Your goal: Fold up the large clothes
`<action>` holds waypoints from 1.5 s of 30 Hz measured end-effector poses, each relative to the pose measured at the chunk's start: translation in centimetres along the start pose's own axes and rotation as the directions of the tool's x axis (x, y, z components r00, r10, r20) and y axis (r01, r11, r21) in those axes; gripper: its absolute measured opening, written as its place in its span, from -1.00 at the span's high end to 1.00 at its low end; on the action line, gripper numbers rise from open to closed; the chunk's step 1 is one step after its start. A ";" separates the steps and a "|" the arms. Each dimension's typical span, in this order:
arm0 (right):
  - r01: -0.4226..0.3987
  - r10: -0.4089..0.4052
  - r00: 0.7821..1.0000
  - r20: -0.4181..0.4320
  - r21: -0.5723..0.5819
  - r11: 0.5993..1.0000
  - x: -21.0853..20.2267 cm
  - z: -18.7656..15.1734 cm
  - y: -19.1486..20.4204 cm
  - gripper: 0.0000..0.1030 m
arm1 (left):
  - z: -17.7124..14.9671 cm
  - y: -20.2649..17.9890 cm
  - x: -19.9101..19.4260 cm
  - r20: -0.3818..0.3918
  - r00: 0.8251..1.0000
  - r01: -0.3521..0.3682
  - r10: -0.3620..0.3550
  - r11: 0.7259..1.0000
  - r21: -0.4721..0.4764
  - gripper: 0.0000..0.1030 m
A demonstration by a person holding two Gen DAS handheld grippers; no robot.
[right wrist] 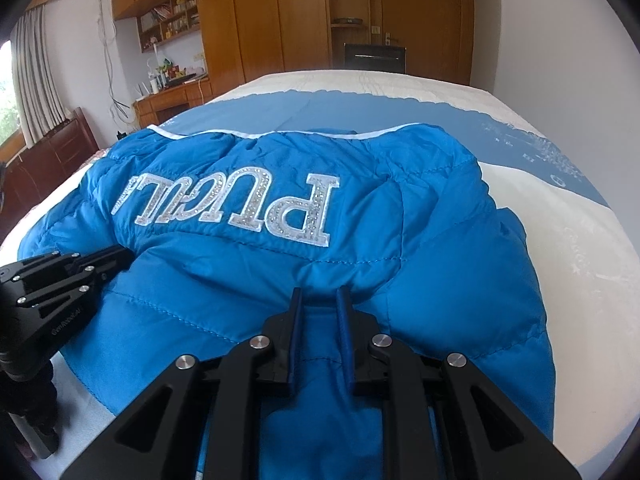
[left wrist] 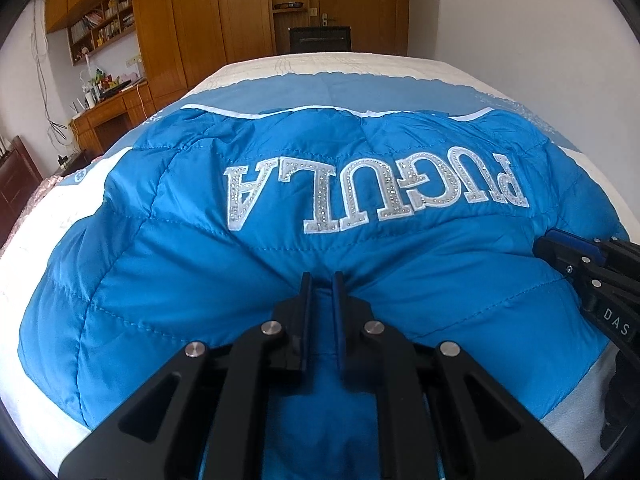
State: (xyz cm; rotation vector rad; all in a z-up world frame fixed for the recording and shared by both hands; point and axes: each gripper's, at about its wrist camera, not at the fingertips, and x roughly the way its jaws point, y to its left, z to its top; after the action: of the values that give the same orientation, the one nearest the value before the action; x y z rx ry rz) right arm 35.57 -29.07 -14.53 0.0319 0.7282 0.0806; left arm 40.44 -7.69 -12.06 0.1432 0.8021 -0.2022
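A bright blue quilted jacket point(left wrist: 248, 264) with large white rhinestone letters point(left wrist: 376, 192) lies spread on the bed, the letters upside down to me. My left gripper point(left wrist: 322, 280) is shut on a pinch of the jacket's near edge, and fabric bunches between its blue pads. My right gripper point(right wrist: 320, 296) is likewise shut on the jacket point(right wrist: 440, 264) at its near edge. Each gripper shows in the other's view: the right one point(left wrist: 560, 248) at the jacket's right side, the left one point(right wrist: 116, 256) at its left side.
The bed cover point(left wrist: 360, 88) is blue with white borders and reaches to the far end. A wooden wardrobe point(left wrist: 200, 20), a desk with clutter point(left wrist: 112, 100) and a dark chair point(left wrist: 320, 40) stand beyond the bed. A dark wooden bed frame point(right wrist: 60, 148) is at left.
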 end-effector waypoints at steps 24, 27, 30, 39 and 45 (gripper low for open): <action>-0.230 0.288 0.950 -0.119 0.356 0.906 -2.7 2.7 -14.6 -0.33 | -0.3 21.0 -5.2 -0.051 0.988 0.109 -0.146 0.892 -0.439 -0.51; -0.269 0.344 0.928 -0.143 0.383 0.884 -1.2 2.3 -15.0 -0.35 | -0.9 21.3 -4.1 -0.050 0.981 0.140 -0.185 0.870 -0.474 -0.51; -0.288 0.373 0.915 -0.155 0.398 0.871 -0.4 2.0 -15.1 -0.36 | -0.9 21.1 -3.1 -0.042 0.970 0.192 -0.241 0.857 -0.478 -0.51; -0.335 0.451 0.877 -0.168 0.458 0.823 1.5 1.4 -15.7 -0.39 | -0.6 20.3 -0.4 -0.046 0.948 0.257 -0.315 0.842 -0.475 -0.62; -0.350 0.476 0.861 -0.177 0.473 0.809 2.7 1.4 -15.9 -0.42 | -0.4 19.5 0.9 -0.063 0.945 0.257 -0.322 0.845 -0.468 -0.68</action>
State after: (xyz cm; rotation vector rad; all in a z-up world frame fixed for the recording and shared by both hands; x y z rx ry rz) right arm 39.49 -44.67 -16.19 0.6198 1.0144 0.3560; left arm 45.30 11.21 -12.03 -0.4182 0.9905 -0.2875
